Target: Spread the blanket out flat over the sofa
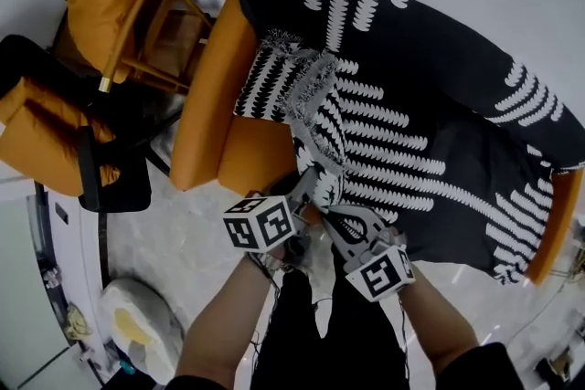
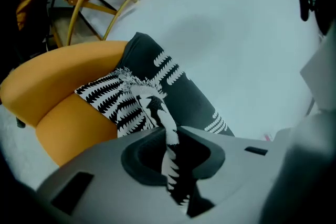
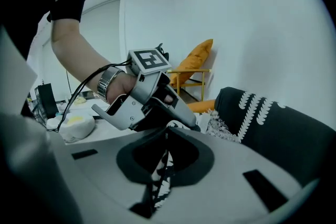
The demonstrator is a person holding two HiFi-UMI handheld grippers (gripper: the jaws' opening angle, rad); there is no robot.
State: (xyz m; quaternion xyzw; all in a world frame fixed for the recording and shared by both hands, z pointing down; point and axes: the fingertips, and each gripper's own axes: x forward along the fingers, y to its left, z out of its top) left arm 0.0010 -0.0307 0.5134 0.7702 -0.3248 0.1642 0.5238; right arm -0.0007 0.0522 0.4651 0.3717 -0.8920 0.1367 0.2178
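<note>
Left claw (image 2: 170, 162) and right claw (image 3: 159, 173) are each clenching a bunched fold of the blanket (image 1: 430, 96), as only their own views are showing. The head view is showing the rest lying rumpled over the orange sofa (image 1: 206, 96), hiding its seat.

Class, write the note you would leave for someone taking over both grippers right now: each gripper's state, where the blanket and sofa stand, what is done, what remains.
Left gripper: jaws shut on a twisted strip of the blanket.
Right gripper: jaws shut on the blanket too, close beside the left.
Sofa: back and most of the seat covered.
Left to do: the fringed corner is folded back and bunched, and the orange end beside it is bare. Probably part the grippers, draw that edge across and flatten it.
</note>
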